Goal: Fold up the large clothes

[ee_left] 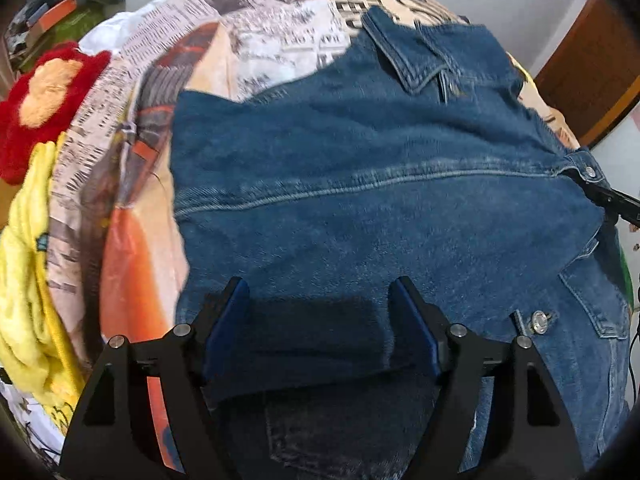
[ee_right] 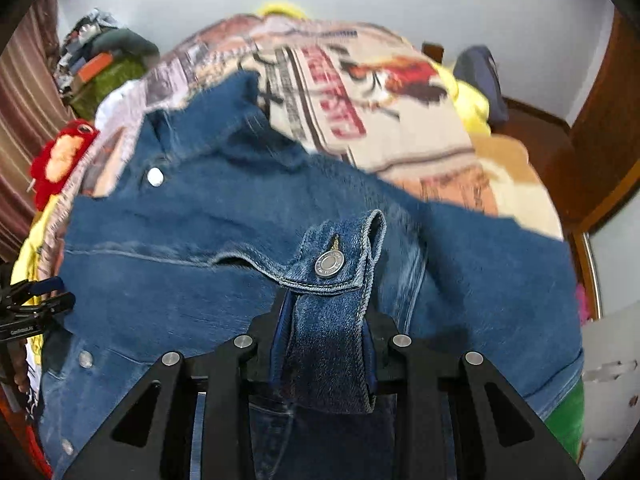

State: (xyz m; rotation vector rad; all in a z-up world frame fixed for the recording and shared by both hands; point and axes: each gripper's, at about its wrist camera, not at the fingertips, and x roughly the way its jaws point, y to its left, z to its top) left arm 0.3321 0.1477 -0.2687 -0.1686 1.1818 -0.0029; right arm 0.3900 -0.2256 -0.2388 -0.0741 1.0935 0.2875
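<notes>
1. We locate the jacket: one denim jacket lies spread on the bed, over a printed cover, directly ahead of and under both tools.
2. We read the right tool as nearly closed, its pads pressing on a cuff of the jacket (the buttoned strap of denim rises between the jaws, one metal button showing just above them).
3. We read the left tool as wide open and holding nothing; denim lies below and between its fingers, but the pads do not press on it.
4. Relation that governs the next move: the jacket's long seam runs across the left view from side to side, so the cloth lies broadside to the left tool. The collar is at the far edge, away from both tools.
5. The right tool appears at the right edge of the left view, at the jacket's side; the left tool appears at the left edge of the right view. We judge the tools to stand at opposite sides of the garment.
6. We judge the right hand nearer to a fold (it already has the cuff); the left must first close on denim.
7. Count: one jacket, two tools, one red plush and one yellow cloth beside the cover.
</notes>
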